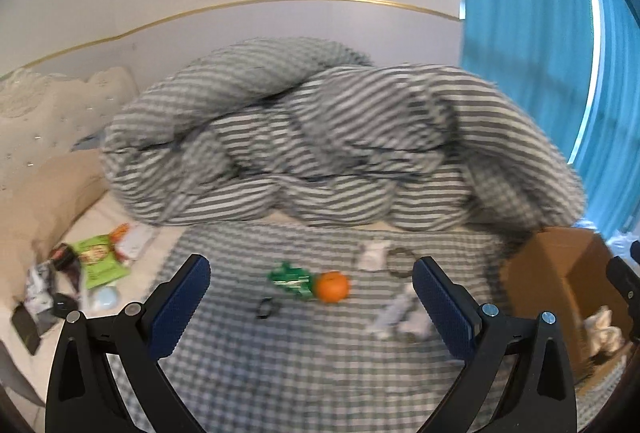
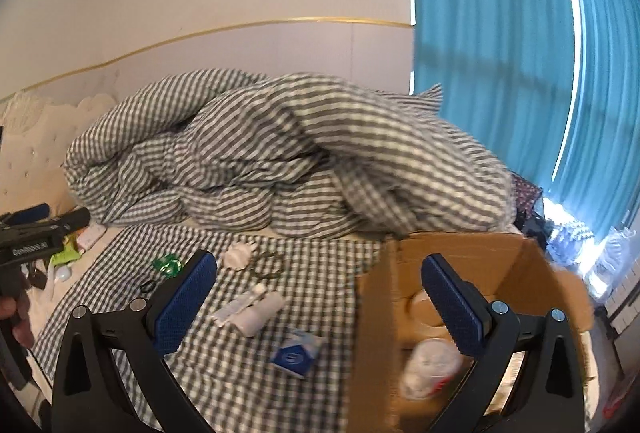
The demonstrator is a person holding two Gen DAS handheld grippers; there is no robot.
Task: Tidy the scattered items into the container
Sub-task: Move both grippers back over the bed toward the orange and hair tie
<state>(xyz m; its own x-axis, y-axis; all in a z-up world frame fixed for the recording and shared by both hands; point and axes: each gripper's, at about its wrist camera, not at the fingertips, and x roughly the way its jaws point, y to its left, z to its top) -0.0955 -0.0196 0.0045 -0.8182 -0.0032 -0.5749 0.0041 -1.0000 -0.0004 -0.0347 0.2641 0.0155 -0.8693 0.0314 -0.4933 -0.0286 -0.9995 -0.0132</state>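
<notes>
A brown cardboard box (image 2: 460,257) stands on the checked bed sheet at the right; it also shows in the left wrist view (image 1: 560,273). A white cup-like item (image 2: 430,365) lies blurred inside it. My right gripper (image 2: 318,297) is open and empty, its right finger over the box. My left gripper (image 1: 310,299) is open and empty above the sheet. Ahead of it lie an orange (image 1: 331,286), a green wrapper (image 1: 290,279), a black ring (image 1: 266,309), white tubes (image 1: 396,313) and a metal ring (image 1: 398,261). A blue-white packet (image 2: 296,351) lies near the box.
A bunched striped duvet (image 1: 312,145) fills the far side of the bed. Green snack packets and dark items (image 1: 96,261) lie at the left by beige pillows (image 1: 48,193). Blue curtains (image 2: 500,53) hang at the right. The left gripper's body (image 2: 36,233) shows at the right view's left edge.
</notes>
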